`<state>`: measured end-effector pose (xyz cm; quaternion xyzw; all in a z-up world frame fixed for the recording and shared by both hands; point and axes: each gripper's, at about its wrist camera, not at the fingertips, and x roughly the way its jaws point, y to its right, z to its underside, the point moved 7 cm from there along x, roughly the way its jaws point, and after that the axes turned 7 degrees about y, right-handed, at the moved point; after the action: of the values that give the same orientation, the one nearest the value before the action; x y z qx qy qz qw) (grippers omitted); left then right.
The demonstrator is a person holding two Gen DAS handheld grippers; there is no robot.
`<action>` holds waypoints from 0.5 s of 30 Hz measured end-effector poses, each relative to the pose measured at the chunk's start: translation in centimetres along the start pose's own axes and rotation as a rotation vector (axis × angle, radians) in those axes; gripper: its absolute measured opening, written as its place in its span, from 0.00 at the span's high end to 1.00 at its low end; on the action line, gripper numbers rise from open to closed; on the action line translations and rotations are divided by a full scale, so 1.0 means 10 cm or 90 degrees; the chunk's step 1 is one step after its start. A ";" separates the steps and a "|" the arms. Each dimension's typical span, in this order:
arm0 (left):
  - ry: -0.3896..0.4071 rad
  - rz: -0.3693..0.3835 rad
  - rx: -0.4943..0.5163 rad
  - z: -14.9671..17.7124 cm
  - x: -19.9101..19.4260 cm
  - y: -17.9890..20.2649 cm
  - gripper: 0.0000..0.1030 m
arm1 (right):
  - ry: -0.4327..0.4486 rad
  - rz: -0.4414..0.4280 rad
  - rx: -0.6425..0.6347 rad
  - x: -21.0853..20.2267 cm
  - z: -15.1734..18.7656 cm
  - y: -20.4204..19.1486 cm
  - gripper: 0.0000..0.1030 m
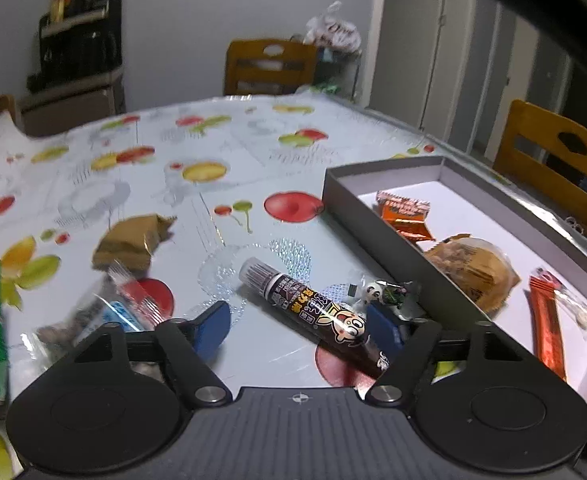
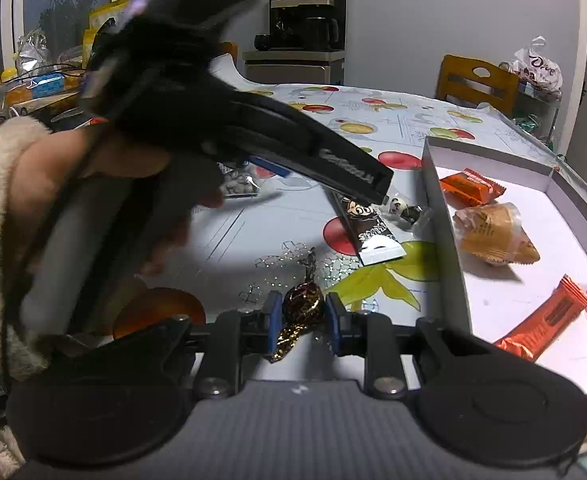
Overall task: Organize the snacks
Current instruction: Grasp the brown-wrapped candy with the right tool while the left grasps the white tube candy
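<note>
Partway: four snacks lie in the grey box [image 2: 437, 200]; my right tongs [image 2: 302, 316] clamp a foil-wrapped chocolate [image 2: 299, 312], my left tongs [image 1: 301, 330] half-open astride the cartoon snack stick [image 1: 313, 312]; others remain on the tabletop [image 1: 133, 168].

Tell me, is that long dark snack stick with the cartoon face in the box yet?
Out. The dark snack stick lies on the fruit-print tablecloth, outside the grey box, between the left gripper fingers.
</note>
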<state>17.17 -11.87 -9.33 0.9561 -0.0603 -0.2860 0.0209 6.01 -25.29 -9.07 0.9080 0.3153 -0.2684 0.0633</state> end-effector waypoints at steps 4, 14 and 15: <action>-0.013 -0.008 -0.019 -0.01 0.13 0.03 0.38 | 0.003 -0.002 0.000 0.00 0.01 0.03 0.78; -0.027 -0.021 0.011 0.01 0.21 0.02 0.43 | 0.003 -0.006 0.003 -0.02 0.01 0.06 0.78; -0.029 -0.018 0.009 0.02 0.19 -0.01 0.45 | 0.002 -0.006 0.004 -0.01 0.01 0.06 0.78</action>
<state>18.62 -12.05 -10.57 0.9502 -0.0496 -0.3074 0.0088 6.26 -25.88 -9.15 0.9073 0.3188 -0.2679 0.0588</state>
